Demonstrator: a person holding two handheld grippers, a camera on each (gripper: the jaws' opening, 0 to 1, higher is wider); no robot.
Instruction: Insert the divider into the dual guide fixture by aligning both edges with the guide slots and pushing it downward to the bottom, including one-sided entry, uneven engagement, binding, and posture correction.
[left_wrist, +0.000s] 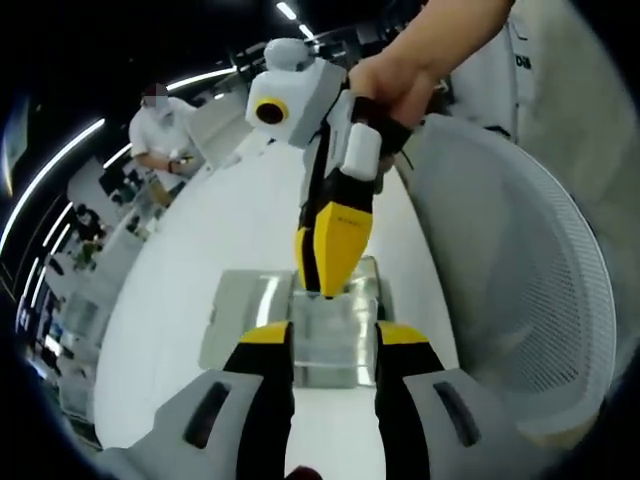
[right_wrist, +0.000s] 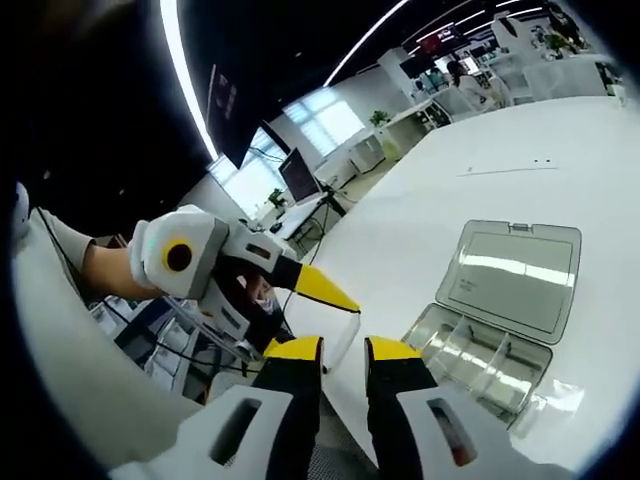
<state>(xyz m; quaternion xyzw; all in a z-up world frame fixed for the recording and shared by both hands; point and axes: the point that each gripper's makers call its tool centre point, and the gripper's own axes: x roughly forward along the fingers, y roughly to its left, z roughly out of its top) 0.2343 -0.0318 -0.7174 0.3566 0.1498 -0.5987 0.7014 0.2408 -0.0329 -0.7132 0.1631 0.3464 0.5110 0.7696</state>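
A clear plastic divider (left_wrist: 335, 340) sits between my left gripper's (left_wrist: 333, 338) yellow-tipped jaws, which hold it by its side edges. The right gripper (left_wrist: 325, 288), held by a hand, comes down from above with its jaws closed on the divider's far edge. In the right gripper view the divider (right_wrist: 345, 335) appears as a thin clear sheet between my right gripper's (right_wrist: 345, 352) narrow-set jaws, with the left gripper (right_wrist: 345, 300) reaching in from the left to its top. The clear fixture box (right_wrist: 480, 350), lid (right_wrist: 515, 275) open, lies on the white table (right_wrist: 480, 170) to the right, apart from the divider.
A white mesh chair (left_wrist: 520, 290) stands close on the right of the left gripper view. A person (left_wrist: 165, 135) sits at the table's far end. The table edge (right_wrist: 330, 400) runs just below the grippers, and desks with monitors (right_wrist: 300, 175) stand beyond.
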